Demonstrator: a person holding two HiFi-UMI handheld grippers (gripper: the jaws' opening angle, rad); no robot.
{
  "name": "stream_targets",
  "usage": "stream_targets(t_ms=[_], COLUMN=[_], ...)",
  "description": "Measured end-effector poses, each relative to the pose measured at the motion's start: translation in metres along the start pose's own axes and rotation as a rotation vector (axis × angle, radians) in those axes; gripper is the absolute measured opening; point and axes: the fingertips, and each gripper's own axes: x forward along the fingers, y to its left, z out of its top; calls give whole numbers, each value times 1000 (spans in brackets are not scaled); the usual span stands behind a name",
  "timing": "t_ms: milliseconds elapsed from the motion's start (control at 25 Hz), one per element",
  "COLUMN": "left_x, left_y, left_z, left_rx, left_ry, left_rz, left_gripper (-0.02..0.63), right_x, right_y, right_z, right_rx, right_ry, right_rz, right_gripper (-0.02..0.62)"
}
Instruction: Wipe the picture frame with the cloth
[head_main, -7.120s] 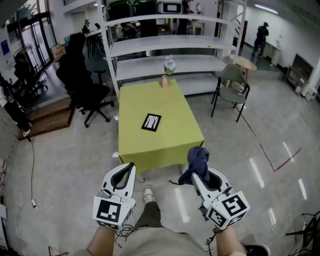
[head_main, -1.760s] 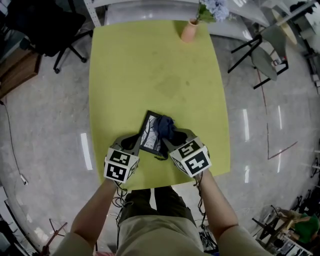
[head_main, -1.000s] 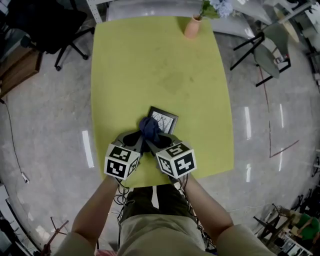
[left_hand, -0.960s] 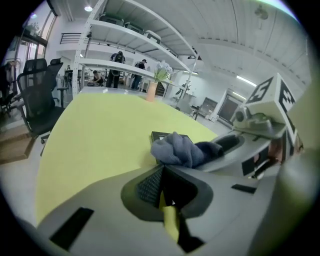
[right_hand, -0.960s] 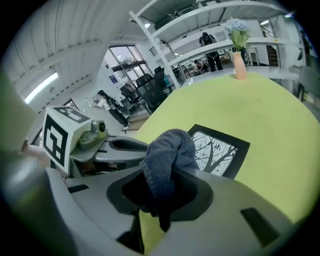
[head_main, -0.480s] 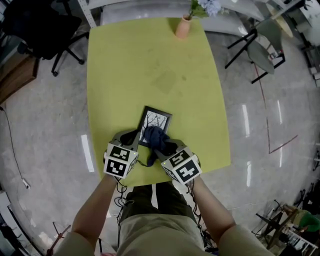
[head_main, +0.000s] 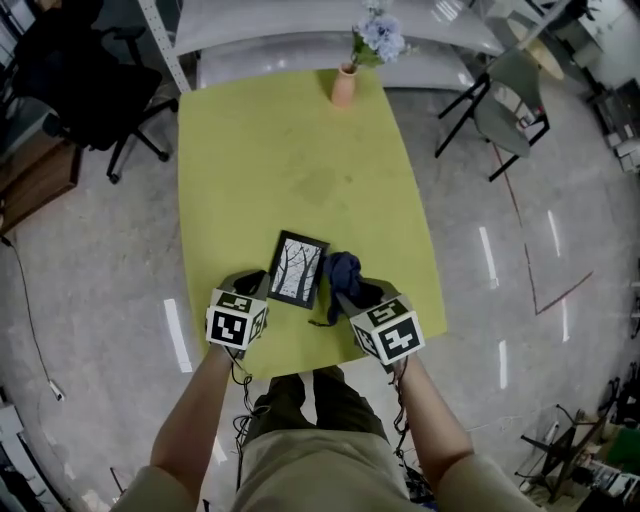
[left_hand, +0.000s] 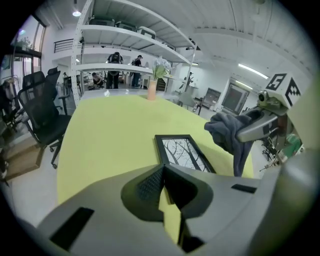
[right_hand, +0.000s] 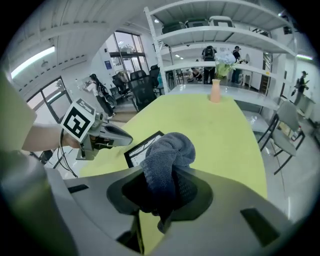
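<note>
The right gripper (head_main: 347, 287) clamps the cloth (head_main: 342, 270) just right of the picture frame (head_main: 298, 268) — poised to wipe — while the left gripper (head_main: 252, 285), jaws closed and empty, likely braces its near corner.

Bright, even light from ceiling strip lights (left_hand: 252, 70). Their glare streaks the glossy floor (head_main: 520, 300) off the right edge of the table (head_main: 290, 150), where shadows stay soft. Both gripper views bend strongly, corners vignetted, foreground blurred.
</note>
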Motion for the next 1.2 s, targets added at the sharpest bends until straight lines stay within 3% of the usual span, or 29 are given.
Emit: stream_targets(t_ms=[360, 720, 920, 1200], left_x=[-93, -206, -267, -329], left_y=[-10, -37, -60, -82], left_z=[100, 192, 219, 230], left_rx=[89, 214, 284, 371], left_ry=[-221, -476, -589, -696], left_rz=[43, 109, 142, 190], left_gripper=[8, 8, 8, 8], right_x=[-87, -186, -244, -297], right_y=[-20, 14, 37, 63], right_z=[82, 158, 182, 195], right_rx=[-29, -160, -226, -208], right_ry=[-252, -476, -586, -754], right_rz=[-91, -138, -172, -207], right_gripper=[104, 104, 106, 107])
